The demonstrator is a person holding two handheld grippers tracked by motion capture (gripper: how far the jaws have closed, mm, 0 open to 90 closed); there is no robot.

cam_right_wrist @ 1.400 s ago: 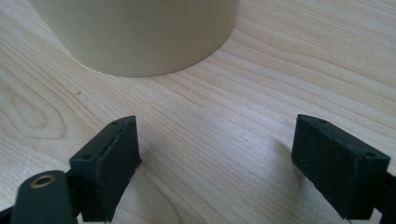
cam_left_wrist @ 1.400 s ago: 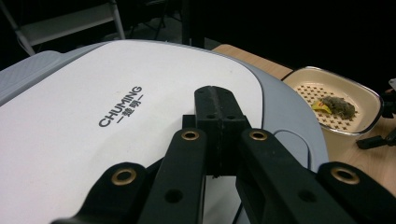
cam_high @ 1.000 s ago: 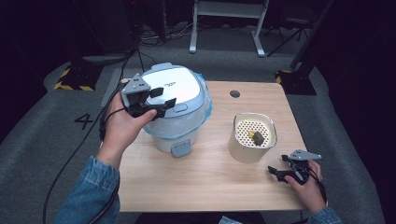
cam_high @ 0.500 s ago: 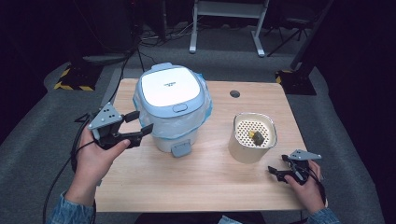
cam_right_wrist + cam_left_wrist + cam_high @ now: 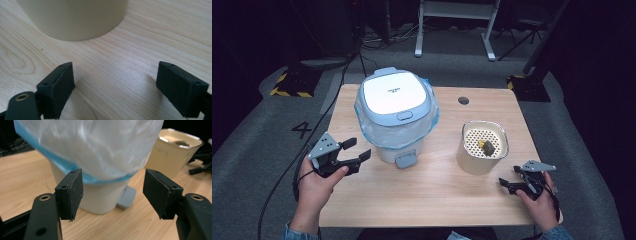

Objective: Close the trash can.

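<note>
At far left, the left gripper, held low over the light wooden table, fingers spread wide and holding nothing, aimed at the base of the bin as if lined up for a reach. Just beside and ahead of it, a small white pedal bin with a pale blue lid, lid down, upright near the table's left half. Draped over its rim and hanging down the sides, a translucent blue-edged plastic liner, probably tucked under the lid to keep it in place. At the foot of the bin, a grey pedal, facing the person, handy for a press. Further right, well apart from the bin, a cream round container with a perforated insert, a small dark lump resting on the insert. At far right, the right gripper, resting near the table's front edge, close to the cream container, fingers wide apart and empty, seemingly parked in wait.
</note>
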